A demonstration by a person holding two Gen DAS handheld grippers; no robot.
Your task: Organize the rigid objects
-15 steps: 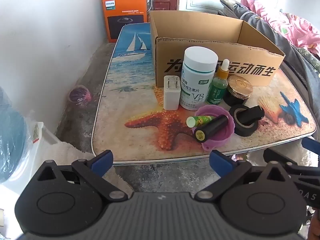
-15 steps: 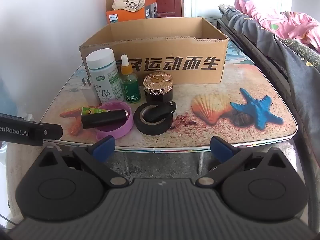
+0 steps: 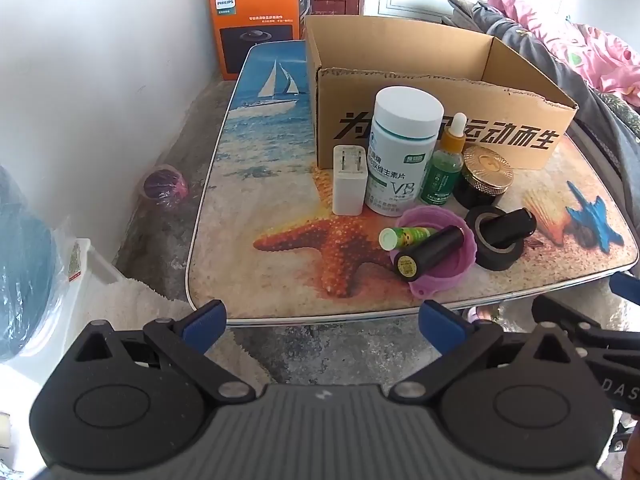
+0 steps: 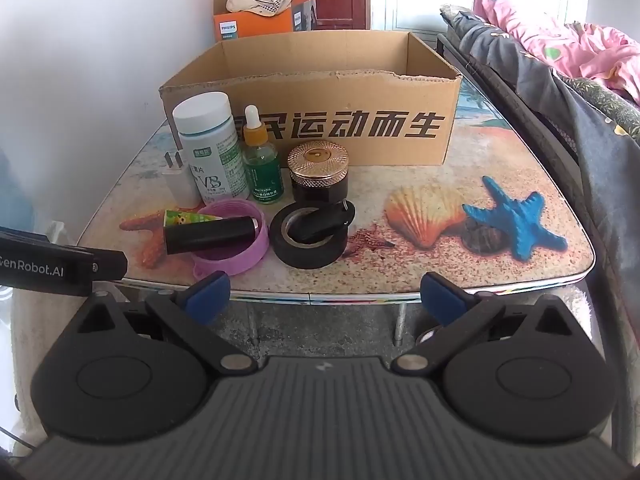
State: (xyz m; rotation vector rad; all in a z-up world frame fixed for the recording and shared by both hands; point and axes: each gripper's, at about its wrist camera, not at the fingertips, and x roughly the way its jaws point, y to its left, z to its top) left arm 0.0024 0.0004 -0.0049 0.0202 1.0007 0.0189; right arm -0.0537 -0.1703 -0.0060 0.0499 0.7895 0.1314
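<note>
We hold both grippers off the near edge of the table (image 4: 460,240), and the cardboard box (image 4: 320,80) at the back of it is our landmark. Our left gripper (image 3: 322,318) has its blue fingertips (image 3: 204,320) spread wide with nothing between them, short of the table edge; our right gripper (image 4: 324,294) is just as wide and just as empty, tilted down toward the tabletop. Against the box's front wall, at its left end, stands the white pill bottle (image 3: 402,152), upright, and the white charger plug (image 3: 349,182) stands just beside it, on the side away from the box's middle. Next along the front wall comes the green dropper bottle (image 4: 262,160), upright and close against the pill bottle, then the dark jar with a gold lid (image 4: 318,172). Nearer to us than that row, further out from the box, lies the purple ring (image 4: 232,240), with a black tube (image 4: 208,234) resting across it and a small green tube (image 3: 404,236) lying with it on the side toward the row. Just beside the ring, in front of the jar, sits the black tape roll (image 4: 308,244) with a black fob (image 4: 326,220) lying over its hole. Beyond the box's far left corner we see an orange carton (image 4: 256,20) with a cap on top.
</note>
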